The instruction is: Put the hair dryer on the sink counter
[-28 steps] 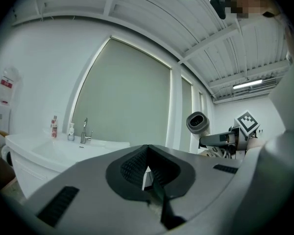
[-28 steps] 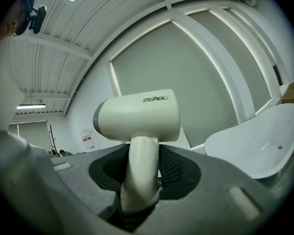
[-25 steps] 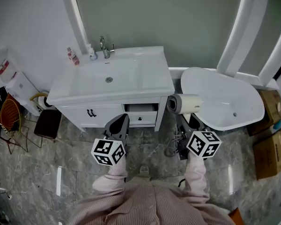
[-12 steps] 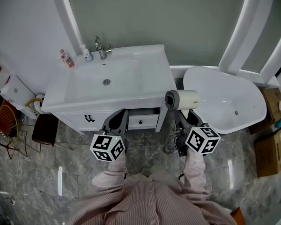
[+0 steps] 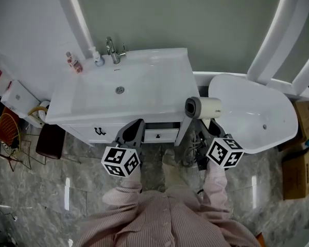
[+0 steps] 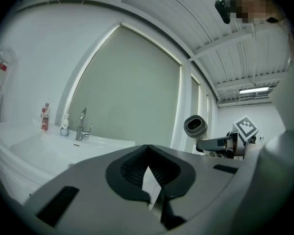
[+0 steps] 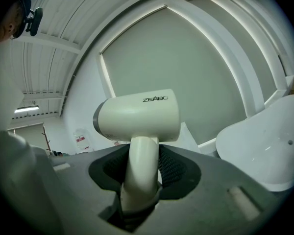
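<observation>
A cream hair dryer [image 5: 203,108] with a grey rear end is upright in my right gripper [image 5: 209,131], which is shut on its handle. In the right gripper view the dryer [image 7: 137,119] fills the centre, and the pads of the right gripper [image 7: 142,169] press the handle from both sides. It hangs just off the right front corner of the white sink counter [image 5: 170,94]. My left gripper [image 5: 132,131] is in front of the cabinet with its jaws together and nothing in them. The left gripper [image 6: 148,156] view shows the dryer [image 6: 195,126] to the right.
A chrome faucet [image 5: 113,50] and two small bottles [image 5: 72,62] stand at the counter's back left. A drawer [image 5: 159,134] under the counter stands slightly open. A white bathtub [image 5: 252,112] lies to the right, with cardboard boxes [image 5: 301,122] beyond. A dark stool [image 5: 51,138] stands at the left.
Both grippers have edged a little toward the cabinet, and the head view has shifted slightly. The dryer has stayed in the right gripper by the counter's right corner.
</observation>
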Demonstrator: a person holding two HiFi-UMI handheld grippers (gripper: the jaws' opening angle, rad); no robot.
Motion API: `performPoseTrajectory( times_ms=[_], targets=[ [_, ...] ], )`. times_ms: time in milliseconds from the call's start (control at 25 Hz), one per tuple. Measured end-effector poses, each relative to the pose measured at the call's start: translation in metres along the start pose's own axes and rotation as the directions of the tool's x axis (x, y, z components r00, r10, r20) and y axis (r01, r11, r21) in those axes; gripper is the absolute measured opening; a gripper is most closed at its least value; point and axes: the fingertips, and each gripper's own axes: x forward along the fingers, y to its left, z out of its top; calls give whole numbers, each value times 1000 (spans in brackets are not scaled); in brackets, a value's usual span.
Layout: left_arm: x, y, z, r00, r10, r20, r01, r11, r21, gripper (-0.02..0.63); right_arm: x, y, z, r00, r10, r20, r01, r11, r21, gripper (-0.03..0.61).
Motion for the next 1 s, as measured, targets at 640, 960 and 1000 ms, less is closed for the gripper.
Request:
performPoseTrajectory(
  times_ms=[640, 960, 1000],
  targets=[
    [132, 88, 16, 997, 77, -27, -79, 996, -51, -3, 158, -63, 47, 997, 45, -61, -43, 999, 32, 156],
    [175, 103, 17, 996, 83, -32, -85, 993, -79, -3, 199, -89, 62, 995, 44, -91, -41, 999, 37, 156],
    [177, 102, 16, 996, 83, -34, -86, 993, -84, -3, 200, -90, 62, 994, 44, -98, -40, 999, 35, 156]
  ],
)
